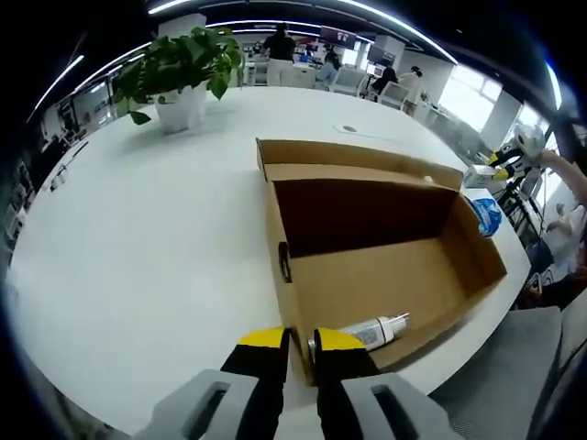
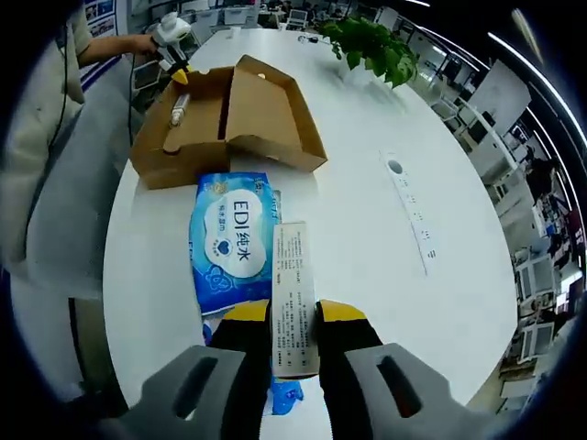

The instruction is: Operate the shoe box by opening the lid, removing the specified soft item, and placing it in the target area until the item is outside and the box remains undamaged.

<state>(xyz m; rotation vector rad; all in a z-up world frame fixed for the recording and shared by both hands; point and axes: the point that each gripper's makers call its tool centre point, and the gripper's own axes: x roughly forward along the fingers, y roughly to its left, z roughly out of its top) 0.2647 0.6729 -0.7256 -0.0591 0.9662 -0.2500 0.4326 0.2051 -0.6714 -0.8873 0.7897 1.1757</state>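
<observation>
The blue wet-wipes pack (image 2: 234, 240) is seen in the right gripper view lying flat on the white table (image 2: 367, 211), outside the shoe box (image 2: 225, 115), which stands open toward 11 o'clock with its lid folded back. The right gripper (image 2: 294, 316) is closed on a printed paper slip (image 2: 293, 298) attached to the pack, the long axis of both running toward 12 o'clock along the jaws. Release is judged to be the remaining move; the table on that side is bare except for a cable port (image 2: 395, 167) at 2 o'clock and a potted plant (image 2: 371, 41) beyond. In the left gripper view, the left gripper (image 1: 301, 341) is clamped over the near wall of the shoe box (image 1: 367, 266), steadying it. A white tube (image 1: 371, 330) lies inside, just beside the jaws. A person's sleeve (image 2: 55, 137) is seen at 10 o'clock.
</observation>
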